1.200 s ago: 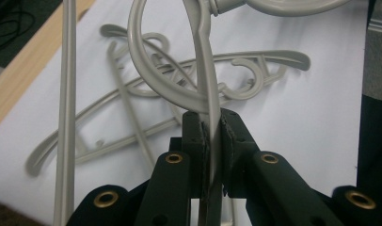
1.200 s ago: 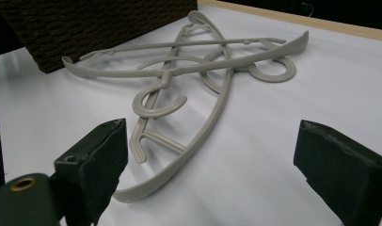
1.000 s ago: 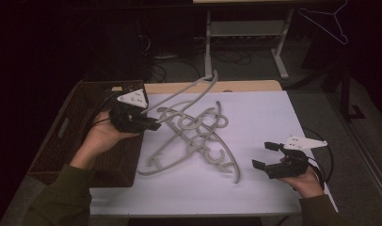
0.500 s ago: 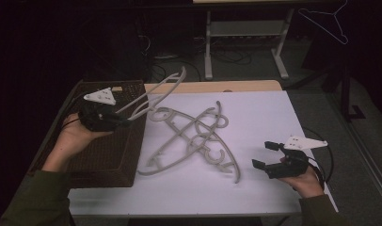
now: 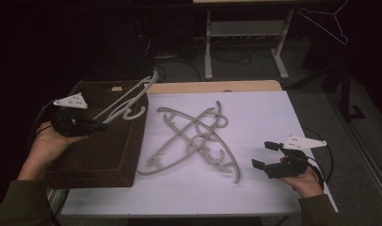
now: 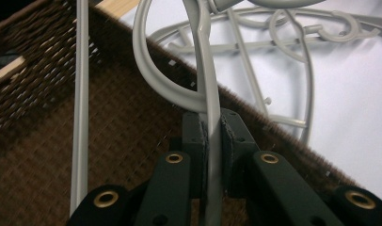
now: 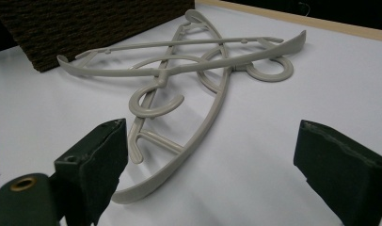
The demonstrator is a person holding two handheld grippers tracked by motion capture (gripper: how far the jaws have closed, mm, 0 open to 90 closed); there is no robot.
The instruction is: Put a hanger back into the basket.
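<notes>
Now the left fingers (image 6: 210,136) pinch a grey hanger (image 6: 205,70) over the basket (image 5: 99,150); right fingers (image 7: 212,155) gape, empty.

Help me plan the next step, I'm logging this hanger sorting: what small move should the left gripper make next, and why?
Probably lower and let go. The left gripper is shut on a grey hanger held over the brown woven basket, with most of the hanger already above it. Two more hangers lie crossed on the white table, and the right gripper waits open nearby.
</notes>
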